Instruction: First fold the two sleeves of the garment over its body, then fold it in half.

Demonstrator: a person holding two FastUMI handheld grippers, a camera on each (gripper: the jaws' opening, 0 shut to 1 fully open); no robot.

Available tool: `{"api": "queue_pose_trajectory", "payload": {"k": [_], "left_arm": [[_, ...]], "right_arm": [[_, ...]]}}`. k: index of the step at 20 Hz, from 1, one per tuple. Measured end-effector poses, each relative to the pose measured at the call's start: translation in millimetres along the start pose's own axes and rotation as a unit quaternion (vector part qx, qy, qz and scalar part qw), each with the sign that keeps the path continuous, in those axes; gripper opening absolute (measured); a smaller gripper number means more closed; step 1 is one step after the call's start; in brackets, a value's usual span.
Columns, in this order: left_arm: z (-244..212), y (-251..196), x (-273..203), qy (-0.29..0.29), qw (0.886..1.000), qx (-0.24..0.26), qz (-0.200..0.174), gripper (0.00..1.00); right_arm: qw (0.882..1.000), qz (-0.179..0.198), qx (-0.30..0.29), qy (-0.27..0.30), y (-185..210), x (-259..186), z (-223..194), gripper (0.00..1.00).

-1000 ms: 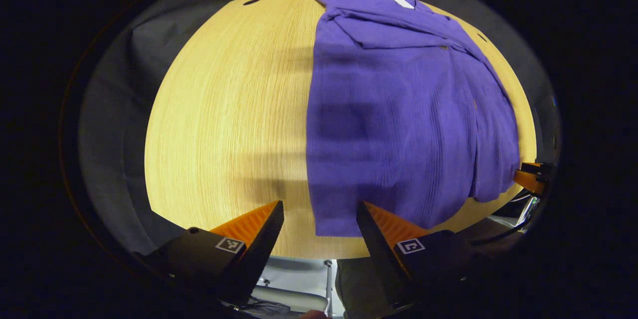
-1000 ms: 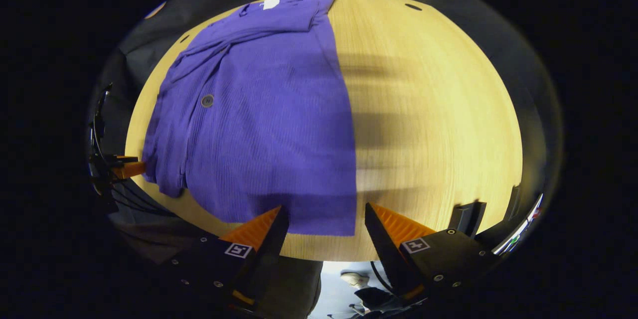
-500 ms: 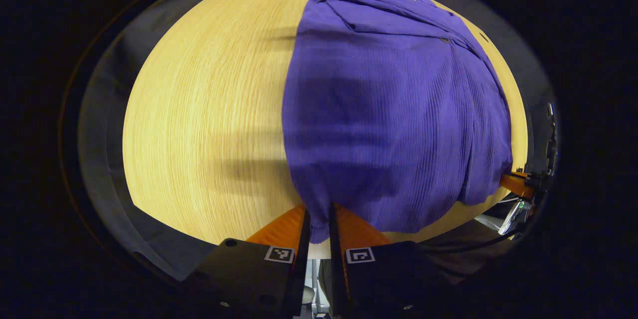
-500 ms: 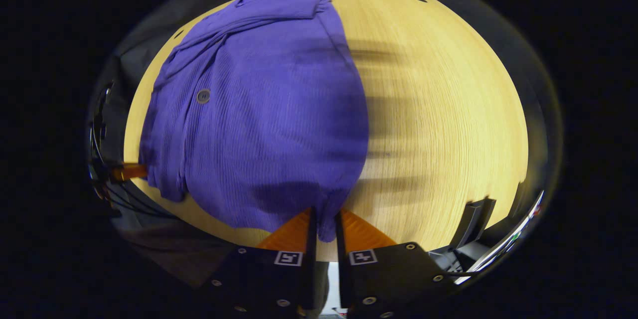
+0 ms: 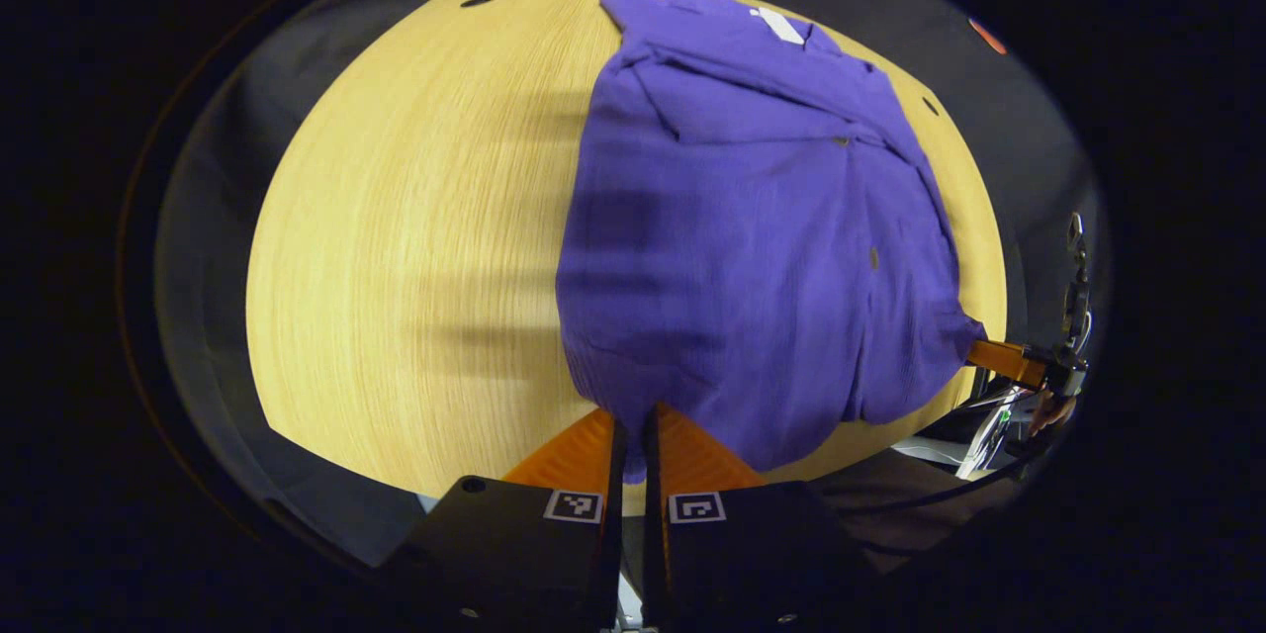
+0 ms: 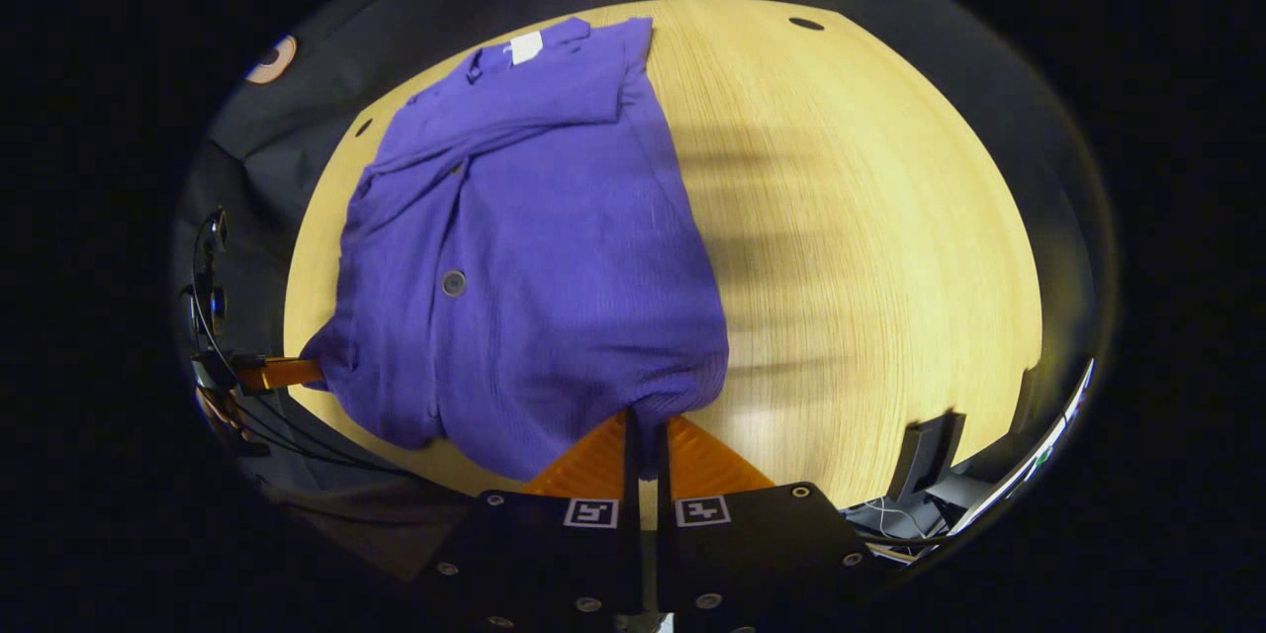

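On the wooden table [image 5: 396, 247], the soft, floppy purple shirt [image 5: 752, 247] bends easily; the left gripper [image 5: 633, 445] and right gripper [image 6: 645, 445] each pinch a bottom corner.

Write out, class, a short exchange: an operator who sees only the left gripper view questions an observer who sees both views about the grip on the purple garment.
Operator: My left claw is shut on the garment. Does the right claw grip it too?
Observer: Yes. In the right gripper view the right claw has both fingers pressed on a near hem corner.
Operator: What lies past that side?
Observer: Bare table, with a dark upright object by its near edge.
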State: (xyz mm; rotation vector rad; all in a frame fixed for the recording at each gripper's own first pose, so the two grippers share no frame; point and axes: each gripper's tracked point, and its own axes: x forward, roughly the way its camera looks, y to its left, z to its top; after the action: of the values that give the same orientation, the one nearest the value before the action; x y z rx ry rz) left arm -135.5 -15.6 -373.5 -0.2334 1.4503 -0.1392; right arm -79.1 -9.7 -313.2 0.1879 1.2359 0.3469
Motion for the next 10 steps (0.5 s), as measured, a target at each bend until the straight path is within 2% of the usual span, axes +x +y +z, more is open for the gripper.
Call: {"api": "queue_pose_trajectory", "payload": {"k": [6,10], "left_arm": [[55,-24,-36,-0.057,0.998,0.022,-0.025,0.1],[89,-33,-52,-0.081,0.995,0.043,-0.027,0.1]], "right_arm": [[0.998,0.024,-0.004,-0.054,16,-29,51,0.06],[0.995,0.046,0.0,-0.088,27,-47,86,0.07]]}}
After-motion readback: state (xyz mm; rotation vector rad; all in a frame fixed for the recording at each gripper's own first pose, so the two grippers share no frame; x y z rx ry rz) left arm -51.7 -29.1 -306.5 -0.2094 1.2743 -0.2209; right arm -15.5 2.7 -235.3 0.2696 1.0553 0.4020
